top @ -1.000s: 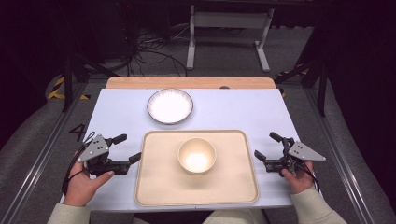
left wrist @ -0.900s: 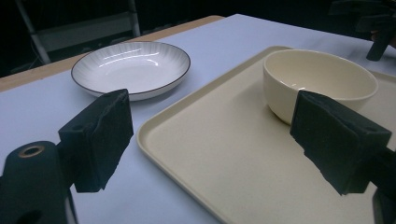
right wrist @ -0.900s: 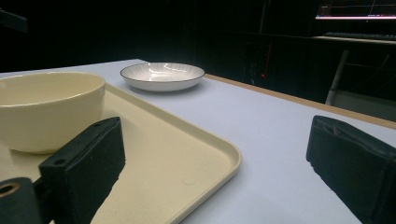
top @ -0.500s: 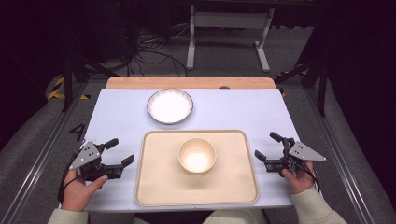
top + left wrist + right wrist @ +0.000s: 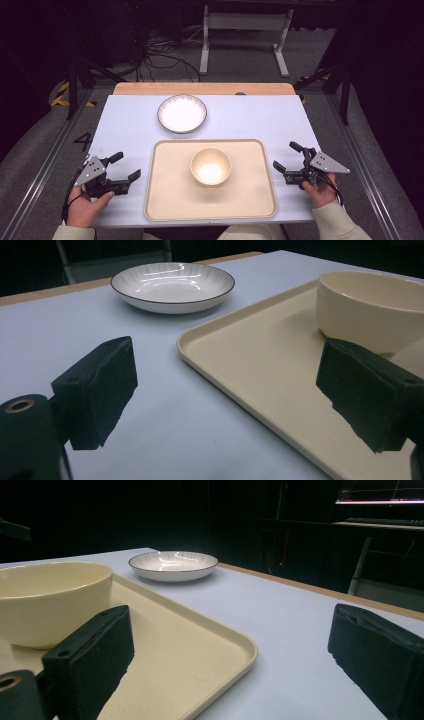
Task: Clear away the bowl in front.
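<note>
Leftward and toward the table's near edge, the left gripper (image 5: 122, 167) has drawn away from the beige tray (image 5: 165, 200), its jaws just opening, now wide with nothing between them. The right gripper (image 5: 288, 156) hovers off the tray's right rim, jaws apart and empty. The cream bowl (image 5: 210, 166) sits mid-tray, so placement looks done; the ribbed white plate (image 5: 182, 113) beyond remains untouched. The right gripper view adds a lit monitor (image 5: 380, 491).

Place: a recording lab, dim beyond the lit table (image 5: 125, 120).
Upper centre: loose cables (image 5: 160, 55) lay on grey floor by a metal stand (image 5: 242, 22).
Right gripper view, upper right: a glowing monitor (image 5: 382, 492).
</note>
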